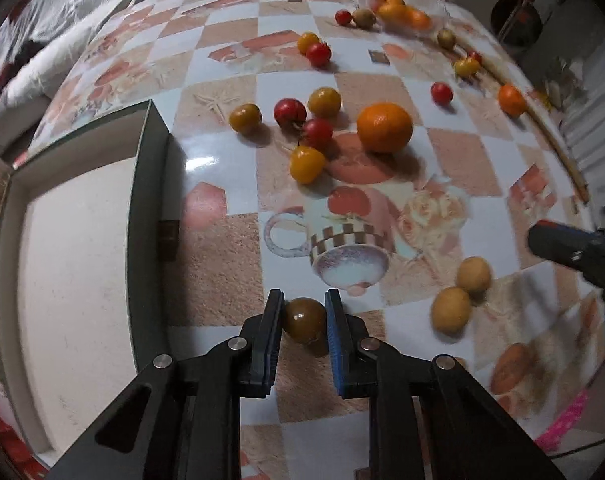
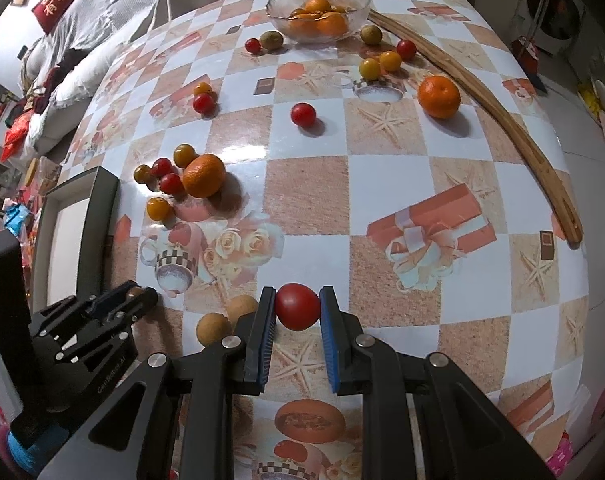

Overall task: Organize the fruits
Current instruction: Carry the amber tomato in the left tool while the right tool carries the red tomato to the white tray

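My left gripper [image 1: 304,298] is shut on a brownish-green tomato [image 1: 304,320], just above the patterned tablecloth, right of the empty dark-rimmed box [image 1: 152,168]. My right gripper [image 2: 298,294] is shut on a red tomato [image 2: 297,306] near the table's front. The left gripper [image 2: 136,292] also shows at the lower left of the right wrist view. A mandarin [image 1: 384,127] lies among several red and yellow cherry tomatoes mid-table. Two tan longans [image 1: 462,292] lie to the right of the left gripper. A glass bowl [image 2: 278,2] of mandarins stands at the far edge.
A second mandarin [image 2: 439,97] and scattered tomatoes lie at the far right. A long wooden stick [image 2: 502,112] runs along the table's right edge. A sofa with bedding [image 2: 82,20] is behind the table. The box [image 2: 98,216] sits at the table's left edge.
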{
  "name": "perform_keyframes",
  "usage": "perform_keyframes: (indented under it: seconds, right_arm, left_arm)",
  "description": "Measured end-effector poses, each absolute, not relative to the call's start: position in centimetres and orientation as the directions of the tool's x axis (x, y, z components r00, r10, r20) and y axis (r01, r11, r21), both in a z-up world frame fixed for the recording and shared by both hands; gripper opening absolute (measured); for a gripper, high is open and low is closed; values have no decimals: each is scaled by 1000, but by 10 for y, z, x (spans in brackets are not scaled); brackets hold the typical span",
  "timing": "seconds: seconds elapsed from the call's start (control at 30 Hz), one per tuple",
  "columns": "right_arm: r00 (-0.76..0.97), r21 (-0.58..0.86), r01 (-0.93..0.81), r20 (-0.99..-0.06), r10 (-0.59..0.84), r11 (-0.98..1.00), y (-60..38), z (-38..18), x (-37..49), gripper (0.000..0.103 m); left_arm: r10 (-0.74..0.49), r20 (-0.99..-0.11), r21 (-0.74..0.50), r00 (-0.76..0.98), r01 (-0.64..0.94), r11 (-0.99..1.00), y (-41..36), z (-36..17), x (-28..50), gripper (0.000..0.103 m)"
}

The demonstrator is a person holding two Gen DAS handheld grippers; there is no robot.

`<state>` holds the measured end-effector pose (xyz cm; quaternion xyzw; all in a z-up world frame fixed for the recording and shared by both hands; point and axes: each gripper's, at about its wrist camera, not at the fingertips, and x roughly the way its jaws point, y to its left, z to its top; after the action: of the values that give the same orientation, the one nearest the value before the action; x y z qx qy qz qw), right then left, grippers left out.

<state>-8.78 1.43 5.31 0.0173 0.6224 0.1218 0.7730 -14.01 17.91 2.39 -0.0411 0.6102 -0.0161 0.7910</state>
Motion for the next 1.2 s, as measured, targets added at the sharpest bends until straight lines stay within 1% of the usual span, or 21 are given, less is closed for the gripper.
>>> perform_keyframes:
  seconds: [0.13, 0.27, 0.4, 0.57, 0.63, 0.67, 0.73, 0.83, 1.0, 1.2]
  right_arm:
    - [196, 186, -185, -955, 222, 965, 24, 57, -86, 24]
    - [192, 199, -212, -951, 241, 957, 40, 62, -83, 24]
    - [191, 215, -260, -944, 268, 942, 65, 69, -79, 24]
    - [180, 242, -331, -933, 313, 912, 111, 75, -72, 24]
    - [169, 249, -360, -930, 325, 899, 132, 75, -69, 24]
    - [154, 262, -390, -926, 343, 883, 156, 74, -65, 24]
    - [149, 265, -403, -925, 349, 876, 166, 73, -64, 24]
    - [126, 287, -439, -918, 375, 851, 201, 70, -59, 24]
    - [98, 289, -486, -920, 380, 825, 254, 57, -52, 24]
    - [79, 249, -525, -938, 338, 814, 291, 34, -46, 24]
  left_arm:
    - [-117, -951, -140, 287, -60, 988, 192, 46, -142, 22]
    - [-116, -941, -152, 318, -91, 984, 212, 67, -143, 22]
    - [-86, -938, -141, 335, -144, 979, 243, 80, -145, 22]
    - [-12, -934, -98, 357, -224, 970, 293, 87, -145, 22]
    - [26, -933, -72, 358, -257, 964, 314, 85, -145, 22]
    - [41, -933, -61, 357, -269, 961, 322, 84, -145, 22]
    - [80, -934, -31, 349, -301, 953, 343, 77, -145, 22]
    - [110, -937, -9, 332, -338, 941, 364, 67, -142, 22]
    - [129, -943, 8, 306, -367, 930, 386, 46, -135, 22]
    - [135, -947, 19, 292, -367, 930, 396, 31, -129, 22]
